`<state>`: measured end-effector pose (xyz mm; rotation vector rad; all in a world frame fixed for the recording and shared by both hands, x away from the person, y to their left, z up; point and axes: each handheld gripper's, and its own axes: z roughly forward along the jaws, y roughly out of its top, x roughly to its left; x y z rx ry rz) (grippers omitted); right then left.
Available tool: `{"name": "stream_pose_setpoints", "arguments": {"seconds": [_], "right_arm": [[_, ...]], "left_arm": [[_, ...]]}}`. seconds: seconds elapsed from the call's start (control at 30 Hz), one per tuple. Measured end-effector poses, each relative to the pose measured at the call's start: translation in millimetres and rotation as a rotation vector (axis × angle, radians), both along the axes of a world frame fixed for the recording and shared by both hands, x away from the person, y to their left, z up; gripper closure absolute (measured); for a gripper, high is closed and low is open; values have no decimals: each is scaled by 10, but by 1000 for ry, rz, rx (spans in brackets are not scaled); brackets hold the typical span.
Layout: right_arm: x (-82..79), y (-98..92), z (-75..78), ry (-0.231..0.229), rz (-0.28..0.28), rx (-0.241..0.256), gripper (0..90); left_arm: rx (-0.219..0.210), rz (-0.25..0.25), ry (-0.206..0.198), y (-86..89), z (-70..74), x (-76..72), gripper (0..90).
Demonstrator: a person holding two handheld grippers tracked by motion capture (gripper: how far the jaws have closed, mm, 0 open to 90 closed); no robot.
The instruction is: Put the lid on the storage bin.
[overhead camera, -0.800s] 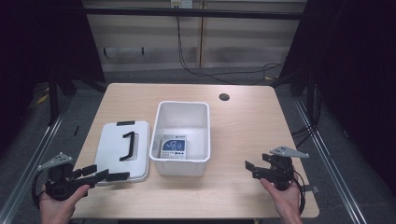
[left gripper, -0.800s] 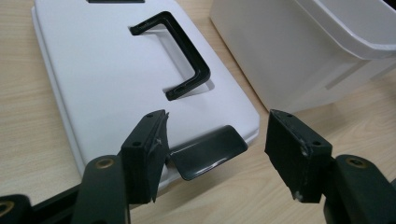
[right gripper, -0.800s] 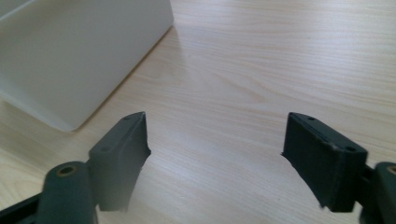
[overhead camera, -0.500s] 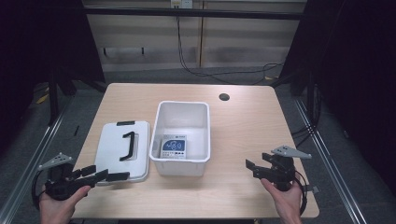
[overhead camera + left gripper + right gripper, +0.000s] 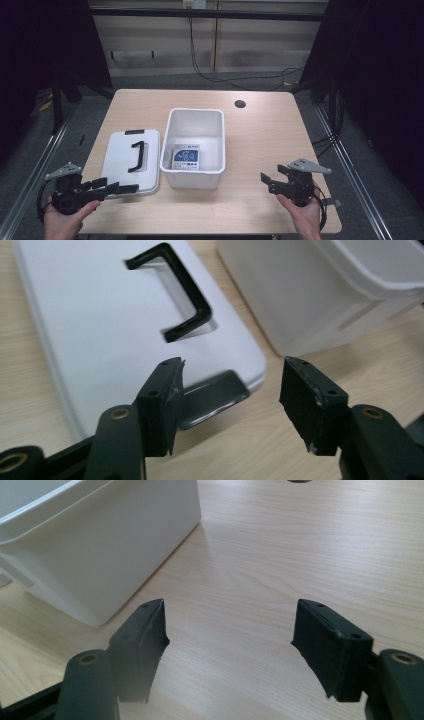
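A pale wood grain, light beige with fine darker streaks, is being shown by the desk, and a small dark round spot is being seen near its far right corner. Plain white is being shown by the open bin at the desk's middle, and a card printed in blue and white is being seen inside it. White is also being worn by the lid towards the desk's left edge, while glossy black is being carried by its handle and its end clips. Matt black is being shown by the left gripper and the right gripper, each being topped by a grey plate.
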<state>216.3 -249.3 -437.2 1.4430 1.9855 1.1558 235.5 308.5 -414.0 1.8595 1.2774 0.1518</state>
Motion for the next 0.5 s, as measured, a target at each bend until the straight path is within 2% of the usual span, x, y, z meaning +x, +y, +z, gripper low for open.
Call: {"name": "stream_pose_setpoints", "arguments": {"seconds": [0.03,0.07,0.13,0.23,0.37,0.5], "right_arm": [[-6,8,3,-1,5,-2,274],[-18,30,8,-9,15,-21,244],[-32,53,7,-24,17,-27,199],[-38,77,1,-26,35,-31,187],[-27,88,-7,-20,51,-28,184],[-29,82,-7,-18,64,-21,187]], "left_arm": [[22,-4,1,-40,21,16,431],[23,-34,2,-81,35,39,434],[35,-60,17,-140,41,66,444],[44,-80,47,-180,41,105,446],[65,-79,78,-192,71,186,447],[44,-72,101,-194,102,291,457]]}}
